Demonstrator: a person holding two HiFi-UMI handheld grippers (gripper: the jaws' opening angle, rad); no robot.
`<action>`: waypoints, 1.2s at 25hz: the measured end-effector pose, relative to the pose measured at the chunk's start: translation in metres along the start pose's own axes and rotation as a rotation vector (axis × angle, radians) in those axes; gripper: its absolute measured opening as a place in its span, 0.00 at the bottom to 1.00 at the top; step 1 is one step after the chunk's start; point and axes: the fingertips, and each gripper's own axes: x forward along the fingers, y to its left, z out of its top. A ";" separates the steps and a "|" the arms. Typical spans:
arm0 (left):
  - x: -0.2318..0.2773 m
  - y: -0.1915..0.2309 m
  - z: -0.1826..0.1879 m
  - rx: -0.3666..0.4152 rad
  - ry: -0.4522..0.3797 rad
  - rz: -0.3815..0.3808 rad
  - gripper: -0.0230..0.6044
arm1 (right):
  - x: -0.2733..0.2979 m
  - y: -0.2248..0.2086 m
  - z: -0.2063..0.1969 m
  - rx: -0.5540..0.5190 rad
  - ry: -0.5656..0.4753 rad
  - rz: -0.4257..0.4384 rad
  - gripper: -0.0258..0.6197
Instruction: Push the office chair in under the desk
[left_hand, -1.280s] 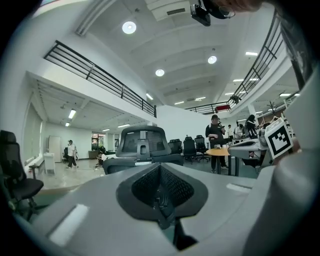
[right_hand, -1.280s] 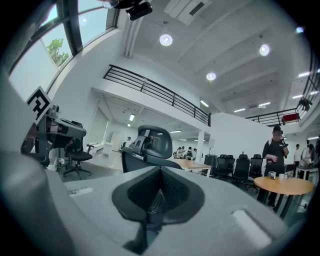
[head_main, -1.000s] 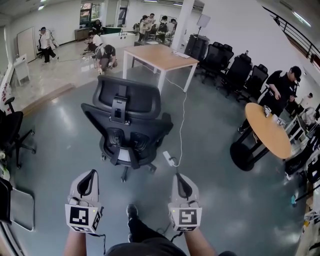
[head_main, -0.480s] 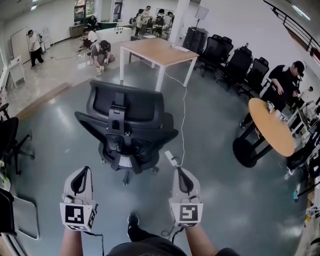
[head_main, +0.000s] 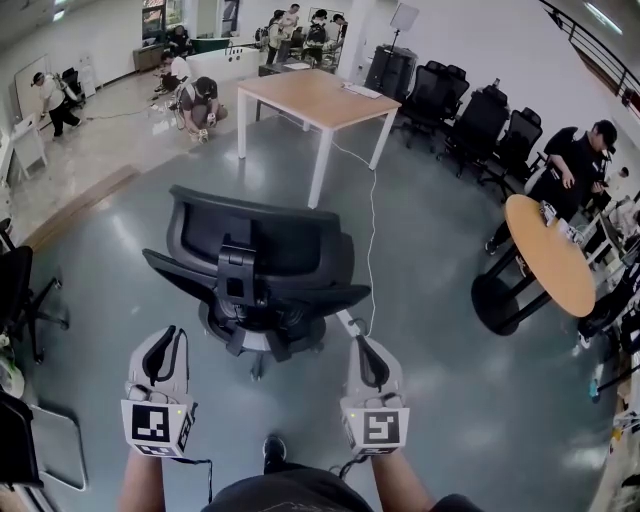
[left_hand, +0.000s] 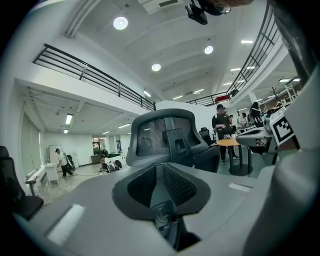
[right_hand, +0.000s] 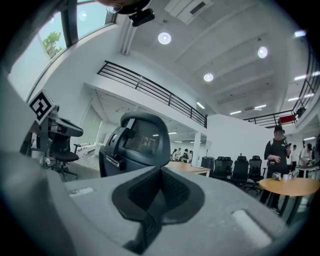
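Observation:
A black mesh office chair (head_main: 258, 262) stands on the grey floor with its back towards me. It also fills the middle of the left gripper view (left_hand: 165, 135) and sits left of centre in the right gripper view (right_hand: 137, 137). The wooden desk (head_main: 310, 100) with white legs stands well beyond the chair. My left gripper (head_main: 165, 338) hovers just behind the chair's left side; its jaws are opening by a narrow slit, with nothing between them. My right gripper (head_main: 358, 346) is shut and empty behind the chair's right armrest. Neither touches the chair.
A white cable (head_main: 370, 230) runs from the desk to a power strip by the chair's base. A round wooden table (head_main: 548, 262) stands to the right, with a person (head_main: 575, 165) beside it. Black chairs (head_main: 470, 120) line the far wall. Another chair (head_main: 20, 280) stands at the left.
The chair now looks closer and larger, and both grippers are nearer its back. The desk has slid lower in the view. The chair itself shows no clear push.

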 end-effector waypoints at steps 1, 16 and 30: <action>0.005 0.001 0.001 0.004 0.005 -0.005 0.15 | 0.005 -0.002 0.001 -0.002 0.002 -0.004 0.03; 0.032 0.013 -0.012 0.093 0.060 -0.022 0.32 | 0.028 0.000 -0.006 -0.160 0.063 0.050 0.03; 0.082 0.042 -0.047 0.485 0.171 -0.125 0.62 | 0.061 0.009 -0.026 -0.475 0.261 -0.030 0.40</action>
